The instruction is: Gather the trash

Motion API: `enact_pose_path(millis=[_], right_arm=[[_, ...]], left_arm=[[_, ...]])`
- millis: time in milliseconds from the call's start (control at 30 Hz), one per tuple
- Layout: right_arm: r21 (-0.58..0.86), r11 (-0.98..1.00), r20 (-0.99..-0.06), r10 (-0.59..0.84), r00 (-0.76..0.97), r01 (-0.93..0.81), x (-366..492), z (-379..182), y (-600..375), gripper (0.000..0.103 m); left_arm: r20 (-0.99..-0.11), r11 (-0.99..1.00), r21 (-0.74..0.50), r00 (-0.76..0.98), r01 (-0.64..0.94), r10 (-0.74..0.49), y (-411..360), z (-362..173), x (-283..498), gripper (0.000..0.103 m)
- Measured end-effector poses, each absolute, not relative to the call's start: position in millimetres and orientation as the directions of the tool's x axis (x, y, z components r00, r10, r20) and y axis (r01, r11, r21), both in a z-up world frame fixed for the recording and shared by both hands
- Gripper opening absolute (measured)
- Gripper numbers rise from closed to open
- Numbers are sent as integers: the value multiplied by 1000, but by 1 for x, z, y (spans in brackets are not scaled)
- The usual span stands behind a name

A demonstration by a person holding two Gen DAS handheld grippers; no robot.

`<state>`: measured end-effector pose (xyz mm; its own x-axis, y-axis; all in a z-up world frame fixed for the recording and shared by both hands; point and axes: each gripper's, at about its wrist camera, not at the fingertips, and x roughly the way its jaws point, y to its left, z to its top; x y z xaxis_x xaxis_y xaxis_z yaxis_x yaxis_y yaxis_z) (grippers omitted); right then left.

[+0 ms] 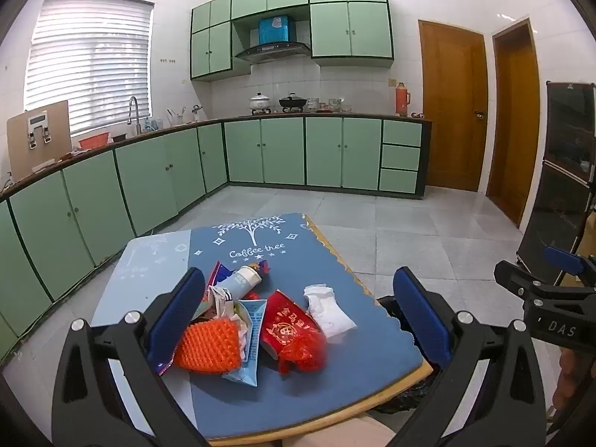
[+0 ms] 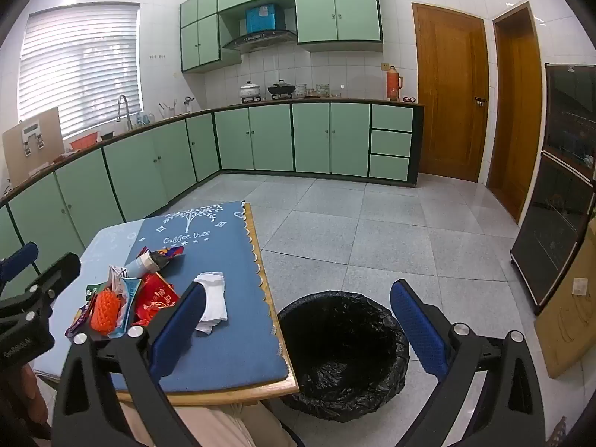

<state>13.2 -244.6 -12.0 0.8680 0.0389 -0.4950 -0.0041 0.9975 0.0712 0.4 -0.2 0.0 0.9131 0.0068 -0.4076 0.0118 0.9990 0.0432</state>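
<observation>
Left wrist view shows my left claw spread wide and empty above the desk, the trash heap lying between and just ahead of its fingers: an orange spiky scrubber, a red packet, a paper cup and a crumpled white tissue. My right claw is also wide apart, holding nothing, hanging over the black-lined bin on the floor, off the desk's edge. I judge nothing is collected yet; I am at the first pick. Next I should lower the left claw onto one piece, probably the scrubber nearest its left finger, close on it, then carry it rightward to the bin.
</observation>
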Motion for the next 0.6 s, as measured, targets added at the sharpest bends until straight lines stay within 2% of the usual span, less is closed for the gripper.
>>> enact_pose_path(millis=[600], right_arm=[[75, 997, -495, 40, 868, -3, 14, -13, -244, 97]], left_arm=[[-400, 999, 48, 916, 13, 7, -1, 0, 0, 98]])
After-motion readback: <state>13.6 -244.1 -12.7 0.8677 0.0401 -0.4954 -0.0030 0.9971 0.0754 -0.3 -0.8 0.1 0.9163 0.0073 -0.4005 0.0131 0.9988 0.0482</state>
